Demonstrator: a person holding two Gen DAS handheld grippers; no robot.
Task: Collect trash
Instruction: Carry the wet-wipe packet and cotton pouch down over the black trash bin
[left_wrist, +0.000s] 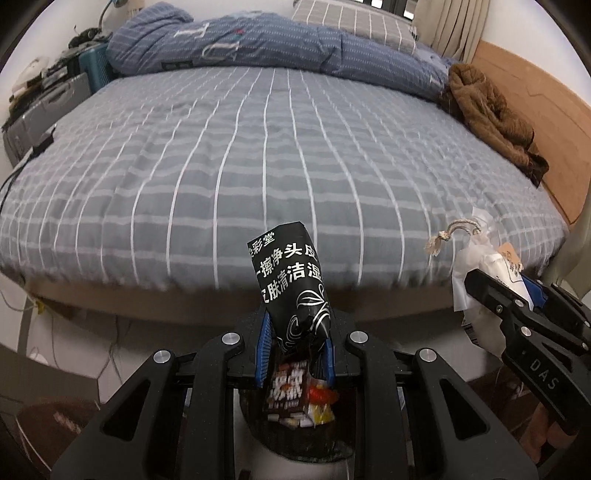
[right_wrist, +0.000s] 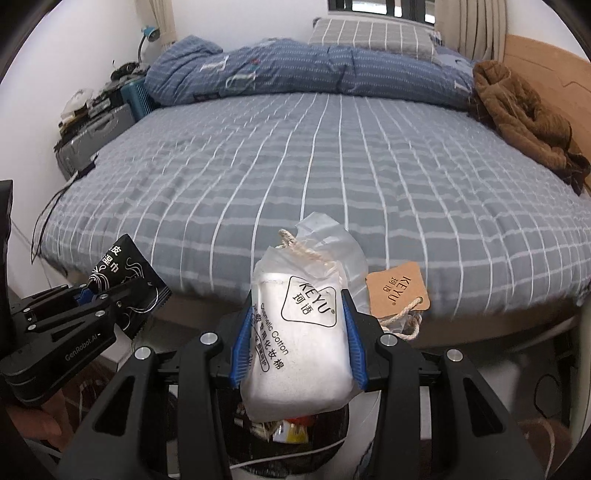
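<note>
My left gripper (left_wrist: 295, 332) is shut on a black wet-wipe packet (left_wrist: 291, 280) with white Chinese print, held upright above a white trash bin (left_wrist: 295, 454) with a black liner that holds snack wrappers (left_wrist: 299, 400). My right gripper (right_wrist: 295, 332) is shut on a white cotton-pad bag (right_wrist: 299, 332) with a rope drawstring and a brown paper tag (right_wrist: 399, 291), held over the same bin (right_wrist: 291, 435). The right gripper also shows in the left wrist view (left_wrist: 509, 299), and the left gripper in the right wrist view (right_wrist: 96, 295) at the left.
A bed with a grey checked sheet (left_wrist: 258, 155) fills the view ahead. A blue duvet (left_wrist: 258, 44), a checked pillow (left_wrist: 354, 22) and a brown garment (left_wrist: 491, 114) lie at its far side. Cluttered boxes (left_wrist: 44, 96) stand left of the bed.
</note>
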